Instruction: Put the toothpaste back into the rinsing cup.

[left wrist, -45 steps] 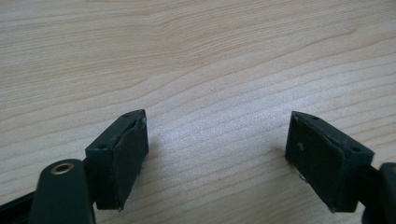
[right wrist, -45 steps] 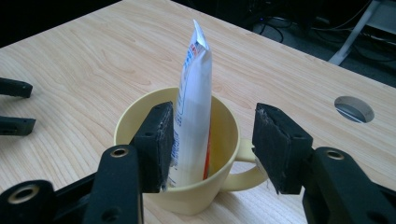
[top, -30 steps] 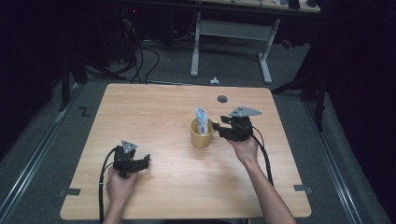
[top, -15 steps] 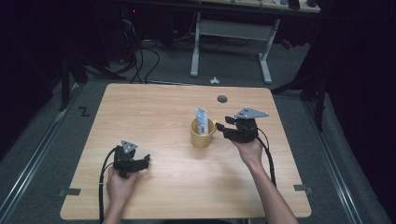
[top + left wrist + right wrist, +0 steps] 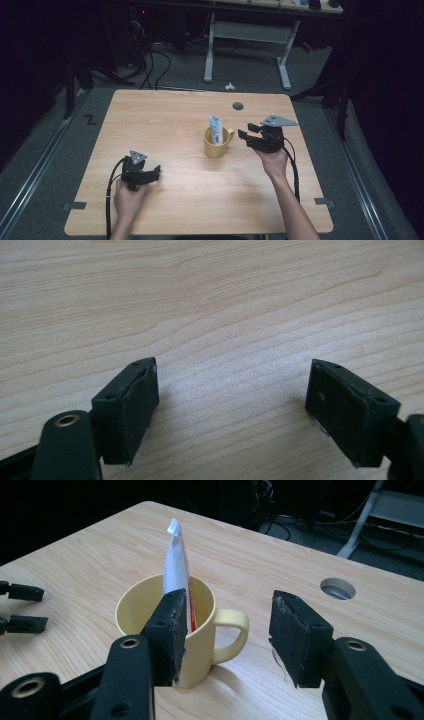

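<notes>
A yellow mug point(image 5: 217, 143) stands upright on the wooden surface point(image 5: 165, 120), near its middle and somewhat toward the far edge and the right side. Its handle points toward the right edge. A white tube with red print point(image 5: 216, 129) stands in the mug, crimped end up, rising above the rim and leaning a little.

The right gripper point(image 5: 248, 138) is held just to the right of the mug, at the handle side, its jaws pointing at the mug. In the right gripper view its jaws point(image 5: 227, 635) stand about half open with nothing between the pads; the mug's handle point(image 5: 233, 633) shows through the gap farther off, and the tube point(image 5: 177, 587) stands behind the left jaw. The jaws hold nothing and do not touch the mug.

The left gripper point(image 5: 154, 172) sits low over the surface near the near-left corner, well apart from the mug, in the person's left hand point(image 5: 129, 197). In the left gripper view its jaws point(image 5: 232, 405) stand wide open over bare wood grain, gripping nothing.

A round cable hole point(image 5: 238, 106) lies in the surface near the far edge, beyond the mug. The person's right hand point(image 5: 272, 160) comes up from the near edge to the right gripper, with its cable trailing along the forearm.
</notes>
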